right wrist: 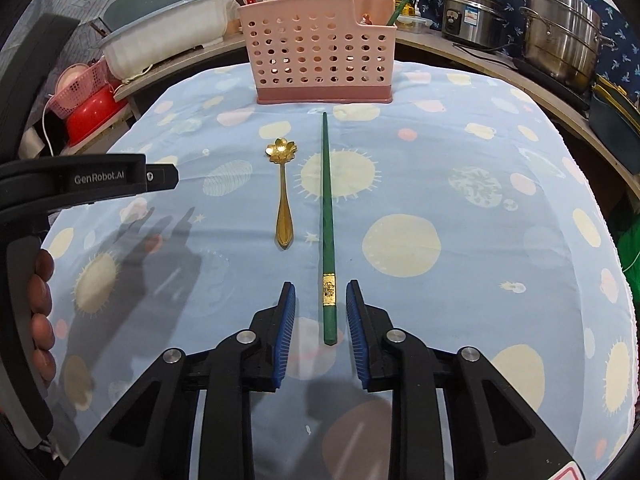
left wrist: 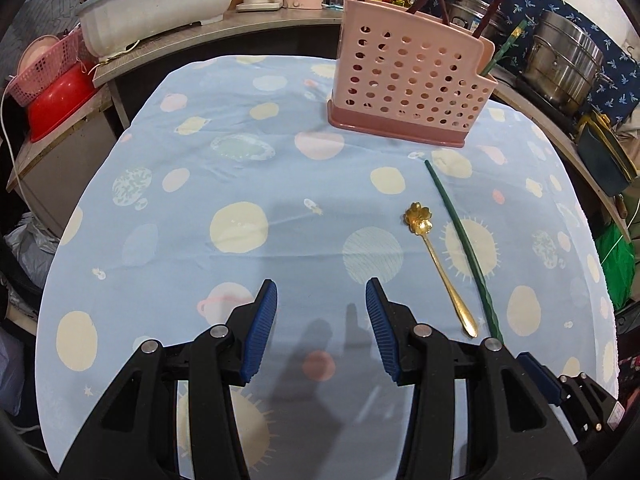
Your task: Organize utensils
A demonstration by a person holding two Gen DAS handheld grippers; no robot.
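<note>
While flat, green chopstick [right wrist: 327,216] points at holder [right wrist: 320,56] (lengthwise) | right gripper [right wrist: 321,312] fingers open astride | left gripper [left wrist: 321,316] open

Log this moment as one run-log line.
left gripper open, idle | right gripper open, straddling green chopstick | gold spoon on table

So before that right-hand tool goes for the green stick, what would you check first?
1. Right gripper open: ok, its jaws stand apart.
2. Long green chopstick lined up: ok, its near end lies between the jaws, untouched.
3. Gold flower-shaped metal spoon out of the way: ok, it lies apart, left of the chopstick.
4. Left gripper clear: ok, open, holding nothing, off to the left.
5. Pink perforated plastic utensil holder upright: ok, at the far end of the blue spotted tablecloth.
6. Free room in its compartment: cannot tell.
</note>
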